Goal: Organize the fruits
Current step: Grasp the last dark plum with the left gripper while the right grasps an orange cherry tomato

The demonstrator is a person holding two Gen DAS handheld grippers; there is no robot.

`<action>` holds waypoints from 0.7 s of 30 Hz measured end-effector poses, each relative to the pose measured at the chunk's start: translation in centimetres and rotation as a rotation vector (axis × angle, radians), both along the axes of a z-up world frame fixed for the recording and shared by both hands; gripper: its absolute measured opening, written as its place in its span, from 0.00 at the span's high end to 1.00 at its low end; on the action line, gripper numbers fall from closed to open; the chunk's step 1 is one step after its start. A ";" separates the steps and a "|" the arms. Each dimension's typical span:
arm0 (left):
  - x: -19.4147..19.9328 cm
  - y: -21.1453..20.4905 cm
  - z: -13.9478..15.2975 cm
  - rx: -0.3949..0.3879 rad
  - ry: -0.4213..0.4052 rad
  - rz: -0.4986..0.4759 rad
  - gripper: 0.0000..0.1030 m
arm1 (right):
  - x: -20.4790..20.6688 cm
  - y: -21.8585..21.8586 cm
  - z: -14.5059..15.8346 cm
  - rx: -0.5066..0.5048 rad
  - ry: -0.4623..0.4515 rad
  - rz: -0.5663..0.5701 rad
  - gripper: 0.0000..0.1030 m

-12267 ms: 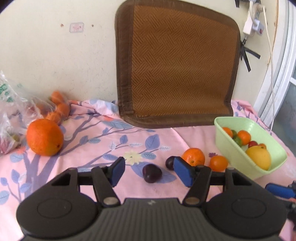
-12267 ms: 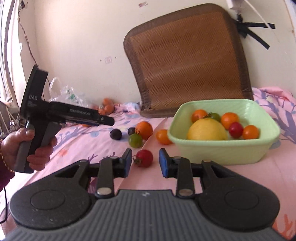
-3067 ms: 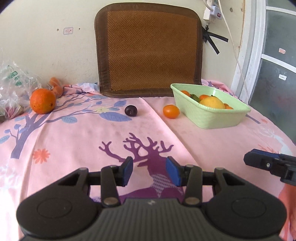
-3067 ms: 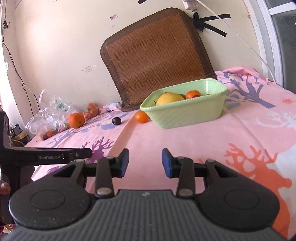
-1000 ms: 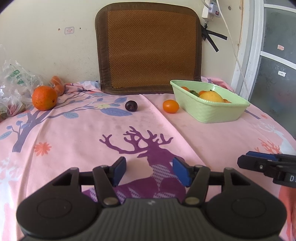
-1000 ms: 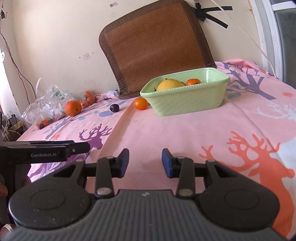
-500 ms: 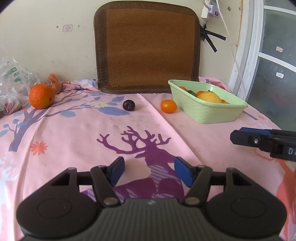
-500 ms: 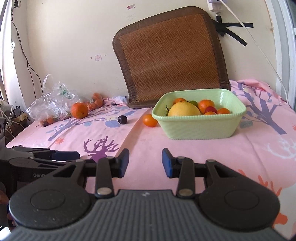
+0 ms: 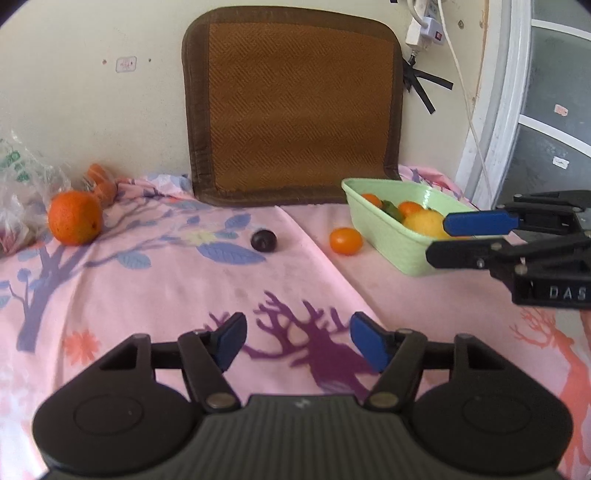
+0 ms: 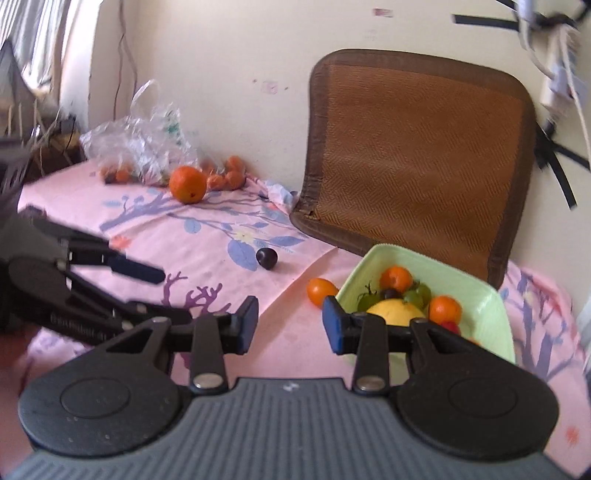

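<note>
A light green basket (image 9: 391, 243) (image 10: 476, 291) holds a yellow fruit (image 10: 395, 308), small oranges and other small fruits. A small orange fruit (image 9: 345, 240) (image 10: 320, 291) lies on the pink cloth just left of the basket. A dark plum (image 9: 263, 240) (image 10: 266, 258) lies further left. A large orange (image 9: 75, 217) (image 10: 187, 189) sits at the far left. My left gripper (image 9: 297, 341) is open and empty above the cloth, well short of the fruits. My right gripper (image 10: 290, 325) is open and empty, near the basket's front corner; it also shows in the left wrist view (image 9: 458, 236).
A brown woven mat (image 9: 291, 107) leans against the wall behind the basket. A clear plastic bag (image 10: 140, 144) with small fruits and several small orange fruits (image 10: 227, 175) lie at the back left. A cable and power strip (image 9: 424, 26) hang on the wall at right.
My right gripper has moved forward and up toward the basket and looks down into it. My left gripper has moved a little closer to the fruits.
</note>
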State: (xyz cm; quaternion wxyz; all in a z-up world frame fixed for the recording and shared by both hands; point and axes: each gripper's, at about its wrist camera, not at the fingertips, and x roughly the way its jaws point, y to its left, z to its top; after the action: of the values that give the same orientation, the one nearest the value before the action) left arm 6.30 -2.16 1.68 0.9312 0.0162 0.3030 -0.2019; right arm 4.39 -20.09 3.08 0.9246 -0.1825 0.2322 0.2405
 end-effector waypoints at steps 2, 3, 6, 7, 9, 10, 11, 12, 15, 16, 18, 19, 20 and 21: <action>2.0 -0.1 0.8 0.021 -0.022 -0.009 0.38 | 1.9 1.3 0.0 -0.130 0.001 0.065 0.62; 3.1 -0.2 0.9 0.033 -0.033 -0.011 0.40 | 2.9 1.8 -0.1 -0.188 0.015 0.095 0.62; 6.6 -0.9 0.5 0.087 -0.037 -0.034 0.44 | 5.9 3.3 -0.8 -0.326 0.094 0.169 0.62; 7.6 -1.1 0.2 0.098 -0.031 -0.038 0.46 | 7.0 3.6 -1.0 -0.360 0.134 0.187 0.62; 9.6 -1.6 -0.2 0.098 -0.018 -0.054 0.49 | 9.1 4.4 -1.5 -0.428 0.208 0.213 0.62; 10.3 -1.8 -0.3 0.089 -0.013 -0.070 0.49 | 10.0 4.6 -1.6 -0.459 0.232 0.222 0.62; 10.8 -2.1 -0.3 0.086 -0.014 -0.082 0.49 | 10.7 5.0 -1.7 -0.488 0.262 0.236 0.63; 11.3 -2.5 -0.4 0.093 -0.018 -0.095 0.49 | 11.6 5.3 -1.7 -0.511 0.293 0.248 0.63; 12.3 -3.8 -1.0 0.150 -0.017 -0.120 0.49 | 13.2 6.5 -1.9 -0.598 0.341 0.252 0.63; 12.7 -4.0 -1.3 0.171 -0.009 -0.122 0.53 | 13.8 7.1 -2.1 -0.638 0.364 0.262 0.63; 13.0 -4.2 -2.2 0.189 0.023 -0.129 0.64 | 14.4 7.9 -2.7 -0.714 0.394 0.279 0.63; 12.9 -3.9 -2.4 0.171 0.018 -0.128 0.65 | 14.7 8.2 -3.1 -0.741 0.402 0.283 0.63; 12.8 -3.7 -2.4 0.155 0.022 -0.136 0.69 | 14.9 8.4 -3.4 -0.752 0.405 0.280 0.64; 12.7 -3.5 -2.4 0.146 0.023 -0.133 0.75 | 15.1 8.5 -3.3 -0.746 0.408 0.281 0.65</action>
State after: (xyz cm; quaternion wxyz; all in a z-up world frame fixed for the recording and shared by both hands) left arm 19.03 -5.68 -0.74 0.9086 0.1016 0.3258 -0.2409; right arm 19.53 -11.56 -0.22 0.6891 -0.4820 0.4538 0.2947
